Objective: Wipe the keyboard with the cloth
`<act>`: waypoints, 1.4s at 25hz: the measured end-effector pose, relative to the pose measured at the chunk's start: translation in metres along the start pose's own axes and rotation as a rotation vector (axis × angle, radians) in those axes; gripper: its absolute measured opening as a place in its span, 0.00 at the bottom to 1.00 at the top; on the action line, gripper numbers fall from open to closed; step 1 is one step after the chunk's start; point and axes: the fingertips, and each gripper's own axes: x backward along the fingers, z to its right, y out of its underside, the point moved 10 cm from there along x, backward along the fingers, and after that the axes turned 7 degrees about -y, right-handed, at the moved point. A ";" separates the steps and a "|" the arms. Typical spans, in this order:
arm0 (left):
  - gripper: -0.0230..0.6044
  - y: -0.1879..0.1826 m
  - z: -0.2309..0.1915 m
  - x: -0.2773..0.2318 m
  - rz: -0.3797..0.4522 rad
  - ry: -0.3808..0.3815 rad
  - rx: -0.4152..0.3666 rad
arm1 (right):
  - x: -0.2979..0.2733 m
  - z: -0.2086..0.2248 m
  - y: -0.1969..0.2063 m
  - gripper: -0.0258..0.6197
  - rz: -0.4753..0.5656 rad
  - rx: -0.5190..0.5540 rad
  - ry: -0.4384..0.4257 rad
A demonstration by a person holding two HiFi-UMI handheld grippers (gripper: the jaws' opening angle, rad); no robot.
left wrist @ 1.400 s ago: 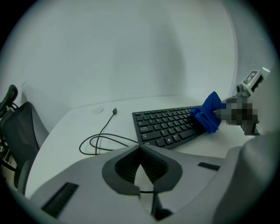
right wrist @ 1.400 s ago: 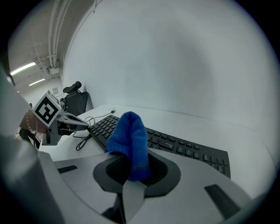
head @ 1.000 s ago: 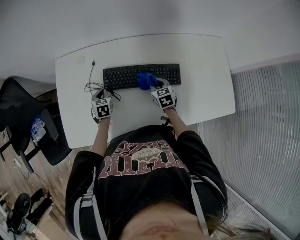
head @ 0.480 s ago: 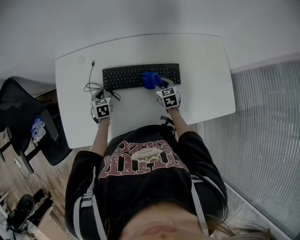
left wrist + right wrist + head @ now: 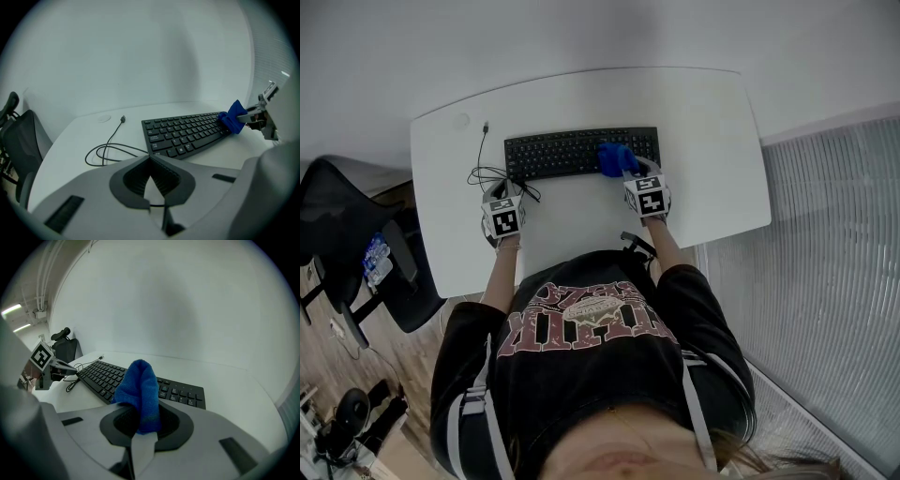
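A black keyboard lies across the middle of the white desk. My right gripper is shut on a blue cloth, which rests on the keyboard's right part. In the right gripper view the blue cloth stands up between the jaws, with the keyboard beyond it. My left gripper sits at the keyboard's near left corner, jaws shut with nothing between them. The left gripper view shows the keyboard and the cloth at its far end.
A black cable loops on the desk left of the keyboard; its plug lies further back. A dark office chair stands left of the desk. The desk's right edge borders a slatted floor panel.
My right gripper has slid the blue cloth rightward along the keyboard, from its middle toward its right end. The left gripper has stayed in place.
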 end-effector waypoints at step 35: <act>0.09 -0.001 0.001 -0.001 0.005 -0.004 -0.011 | 0.045 0.066 0.038 0.14 0.019 -0.148 0.217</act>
